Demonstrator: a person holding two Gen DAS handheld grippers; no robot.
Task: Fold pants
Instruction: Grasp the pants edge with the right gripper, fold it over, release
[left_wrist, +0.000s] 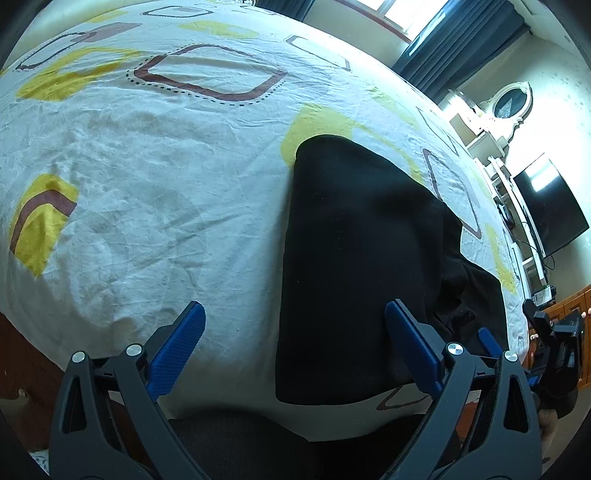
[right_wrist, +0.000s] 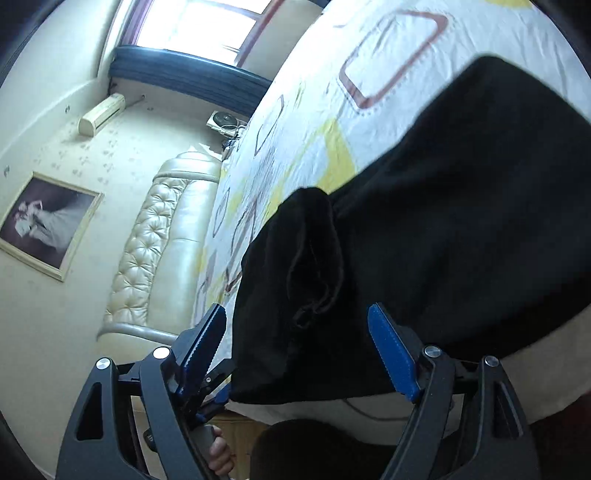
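Black pants (left_wrist: 362, 251) lie folded on the patterned bedsheet (left_wrist: 147, 166), near the bed's front edge. My left gripper (left_wrist: 295, 332) is open, hovering above the pants' left edge, its right finger over the fabric. In the right wrist view the same pants (right_wrist: 443, 229) fill the right side, with a bunched fold (right_wrist: 310, 258) rising at the near end. My right gripper (right_wrist: 297, 332) is open and empty just above that end. The right gripper also shows at the left wrist view's right edge (left_wrist: 554, 339).
The white sheet with yellow and brown shapes covers the bed. A cream tufted headboard (right_wrist: 159, 251) stands at one end. A television (left_wrist: 550, 206) and white shelves (left_wrist: 495, 155) line the wall beyond the bed. The bed's front edge (left_wrist: 332, 410) is close below the grippers.
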